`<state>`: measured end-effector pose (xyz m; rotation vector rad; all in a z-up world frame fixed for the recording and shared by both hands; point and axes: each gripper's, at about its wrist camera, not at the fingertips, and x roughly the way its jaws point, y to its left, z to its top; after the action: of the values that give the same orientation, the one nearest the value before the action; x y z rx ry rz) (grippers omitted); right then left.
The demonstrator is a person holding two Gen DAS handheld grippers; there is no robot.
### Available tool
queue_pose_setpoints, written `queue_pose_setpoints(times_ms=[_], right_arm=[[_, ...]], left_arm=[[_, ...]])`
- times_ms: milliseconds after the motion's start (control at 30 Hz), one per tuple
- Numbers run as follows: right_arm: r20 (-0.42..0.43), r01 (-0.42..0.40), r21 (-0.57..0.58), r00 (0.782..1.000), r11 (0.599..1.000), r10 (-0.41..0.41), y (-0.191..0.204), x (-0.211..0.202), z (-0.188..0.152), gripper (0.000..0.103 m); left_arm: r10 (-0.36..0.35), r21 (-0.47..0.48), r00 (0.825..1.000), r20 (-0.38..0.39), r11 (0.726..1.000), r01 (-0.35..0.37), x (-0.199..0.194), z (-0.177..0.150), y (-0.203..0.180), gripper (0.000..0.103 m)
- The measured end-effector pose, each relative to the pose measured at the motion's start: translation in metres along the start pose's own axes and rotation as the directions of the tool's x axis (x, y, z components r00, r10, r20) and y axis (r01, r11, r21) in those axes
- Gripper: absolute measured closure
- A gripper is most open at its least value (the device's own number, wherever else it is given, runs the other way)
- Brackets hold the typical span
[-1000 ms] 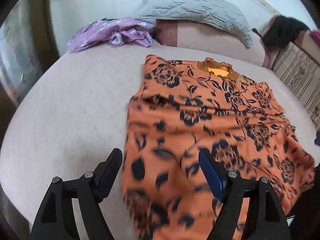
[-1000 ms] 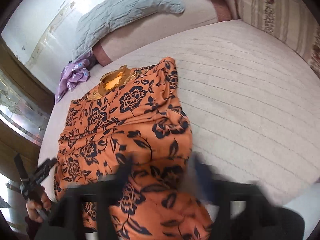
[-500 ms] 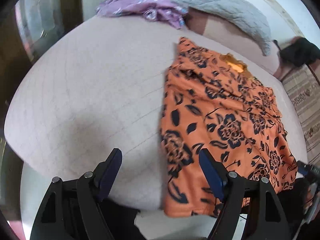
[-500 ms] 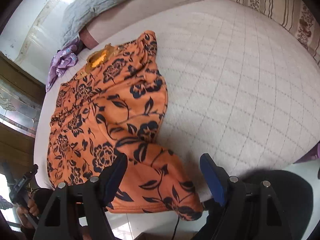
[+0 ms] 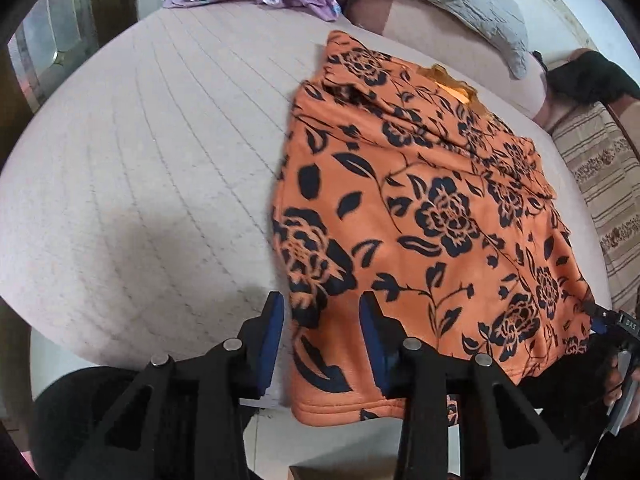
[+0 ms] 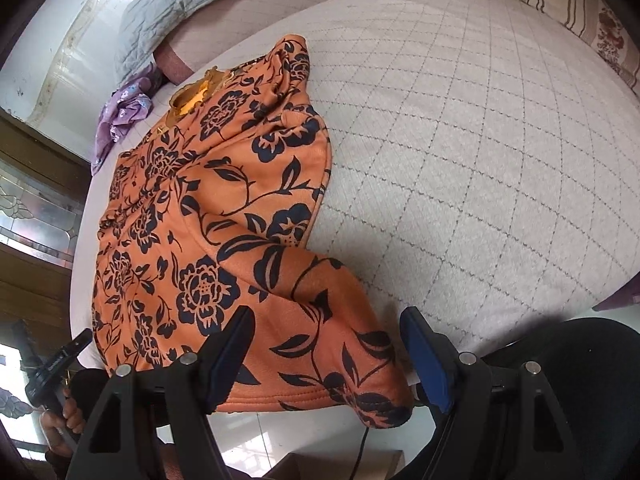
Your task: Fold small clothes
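Orange floral garment (image 5: 432, 216): flat on bed (image 5: 140, 168), hem overhanging near edge; left gripper (image 5: 322, 332), jaws just narrowed, straddles its hem corner, not visibly clamped; right gripper (image 6: 328, 354) wide open over other corner; fold apparently imminent.

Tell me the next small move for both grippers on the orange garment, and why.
Probably close both onto the hem. The left gripper, jaws just closing, straddles one corner of the orange garment; the right gripper stands open around the other, neither pinching yet.
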<state>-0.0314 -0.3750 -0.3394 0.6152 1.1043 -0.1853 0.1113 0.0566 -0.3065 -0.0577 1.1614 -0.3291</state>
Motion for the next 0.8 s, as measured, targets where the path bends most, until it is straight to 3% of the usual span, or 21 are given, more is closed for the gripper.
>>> queue_pose_setpoints(times_ms=[67,133,300,467,500,533,667,800], right_arm=[[-0.008,-0.004,-0.003,1.000,1.000,0.004,0.001,0.002,-0.001,0.025],[-0.016,-0.007,-0.007,1.000,1.000,0.007,0.002,0.005,-0.001,0.025],[-0.030,-0.011,-0.012,0.999,1.000,0.011,0.006,0.009,-0.001,0.026],[-0.051,-0.016,-0.032,0.999,0.999,0.015,0.011,0.014,-0.003,0.027],[-0.055,-0.015,-0.035,0.998,0.999,0.013,0.012,0.016,-0.004,0.028],[-0.061,-0.016,-0.038,0.998,0.999,0.014,0.013,0.017,-0.005,0.032],[-0.081,0.026,-0.072,0.996,0.997,-0.032,0.015,0.022,-0.008,0.065],[-0.079,0.031,-0.089,0.996,0.995,-0.039,0.015,0.017,-0.007,0.079]], left_arm=[[-0.005,0.016,1.000,-0.006,1.000,0.005,0.002,-0.003,-0.004,0.061],[-0.007,0.012,1.000,-0.025,1.000,0.008,0.006,-0.005,-0.005,0.048],[-0.055,-0.026,0.997,-0.054,0.998,0.053,0.010,-0.012,0.002,0.048],[-0.078,-0.014,0.995,-0.058,0.997,0.078,0.013,-0.012,0.000,0.076],[-0.088,-0.014,0.995,-0.055,0.996,0.087,0.012,-0.011,-0.001,0.086],[-0.100,-0.016,0.994,-0.054,0.995,0.099,0.012,-0.011,0.000,0.093],[-0.129,-0.022,0.991,-0.047,0.992,0.128,0.011,-0.007,-0.002,0.095],[-0.160,-0.024,0.987,-0.028,0.987,0.159,0.005,-0.004,-0.001,0.096]])
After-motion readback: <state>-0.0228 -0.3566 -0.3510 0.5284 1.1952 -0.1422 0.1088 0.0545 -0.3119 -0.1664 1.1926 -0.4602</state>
